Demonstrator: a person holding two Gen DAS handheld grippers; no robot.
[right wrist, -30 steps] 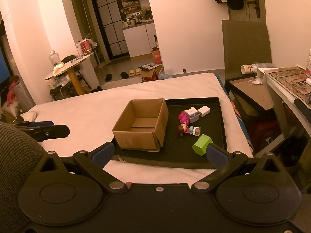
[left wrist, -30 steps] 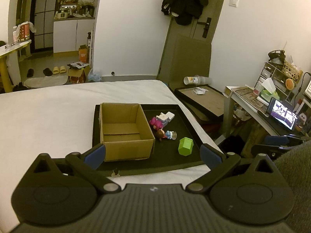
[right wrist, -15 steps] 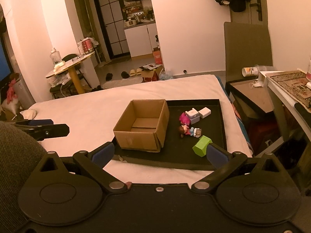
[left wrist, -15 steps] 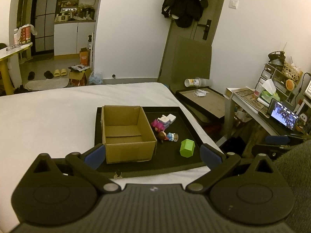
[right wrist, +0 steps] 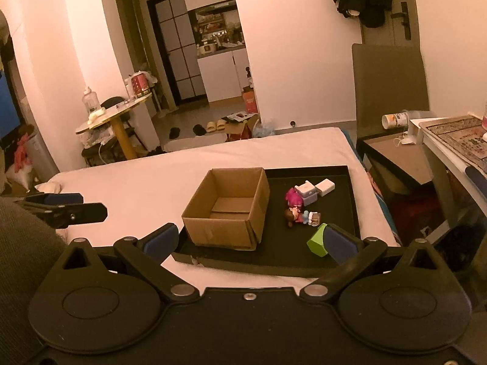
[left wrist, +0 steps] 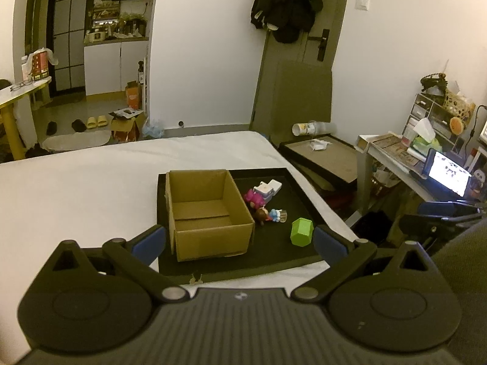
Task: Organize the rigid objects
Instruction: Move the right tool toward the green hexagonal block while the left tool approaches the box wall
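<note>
Beside the right tongs (right wrist: 249, 241), green block (right wrist: 316, 240) on tray (right wrist: 350, 200).

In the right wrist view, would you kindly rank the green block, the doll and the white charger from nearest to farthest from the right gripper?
1. Green block, beside the right gripper's right finger.
2. Doll, mid-tray.
3. White charger, at the tray's far side.

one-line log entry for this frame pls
stage: pre-grasp | left hand-held gripper: open, empty | right hand-held gripper: open, empty | cardboard box: empty, on black tray | green block, toys: loose on tray
</note>
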